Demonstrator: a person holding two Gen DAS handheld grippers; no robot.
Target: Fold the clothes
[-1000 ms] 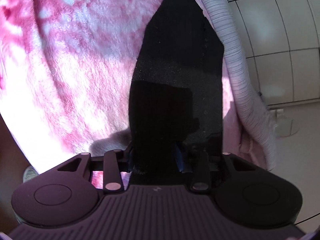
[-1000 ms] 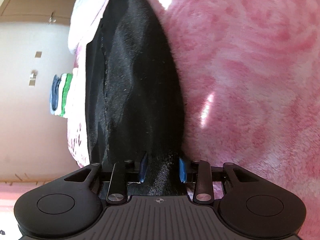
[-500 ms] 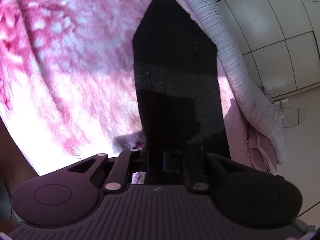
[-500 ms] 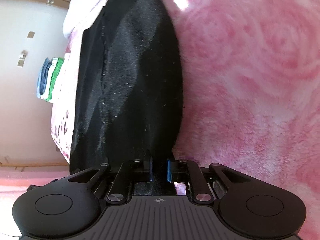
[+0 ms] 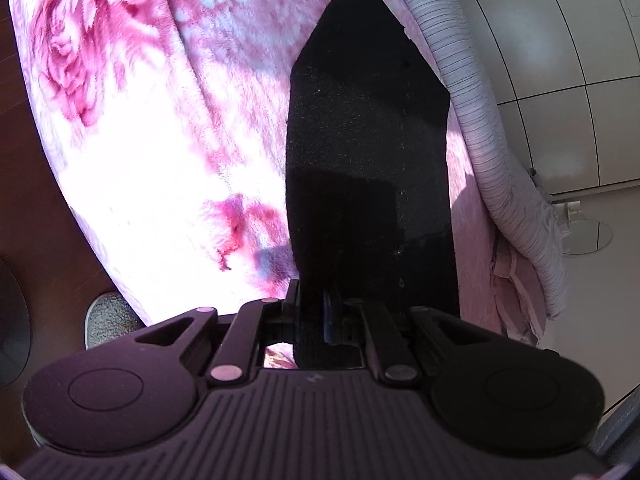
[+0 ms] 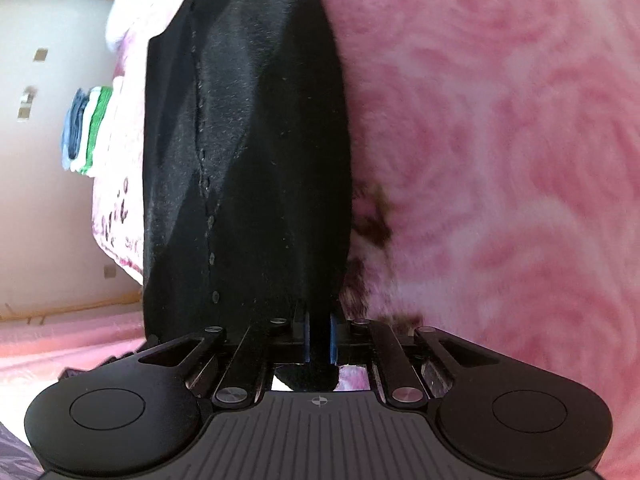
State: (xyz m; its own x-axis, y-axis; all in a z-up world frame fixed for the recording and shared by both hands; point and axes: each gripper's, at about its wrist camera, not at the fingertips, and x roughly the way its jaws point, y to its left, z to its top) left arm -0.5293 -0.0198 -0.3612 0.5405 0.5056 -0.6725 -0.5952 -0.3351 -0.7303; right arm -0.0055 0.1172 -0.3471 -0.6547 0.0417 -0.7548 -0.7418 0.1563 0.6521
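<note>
Garment (image 5: 366, 152) pinched in left gripper (image 5: 316, 316) | right gripper (image 6: 319, 338) clamps garment (image 6: 248, 152)

Count by kind, both wrist views.

Grippers: two. Left gripper (image 5: 320, 322), one, two fingers, pinched on black cloth. Right gripper (image 6: 319, 338), one, two fingers, blue pads (image 6: 333, 339) on both, pinched on black cloth.

Black garment (image 5: 366, 152): one piece seen per view (image 6: 244, 152); cannot tell from the frames whether these are one item or two.

Pink floral fleece blanket (image 5: 152, 140): one.

Ribbed pale quilt edge (image 5: 480, 120): one.

Stack of folded clothes (image 6: 84, 130): one stack; layers white, blue and green, exact count too small to tell.

White cabinet doors (image 5: 560, 60): several panels, partly cut off.
</note>
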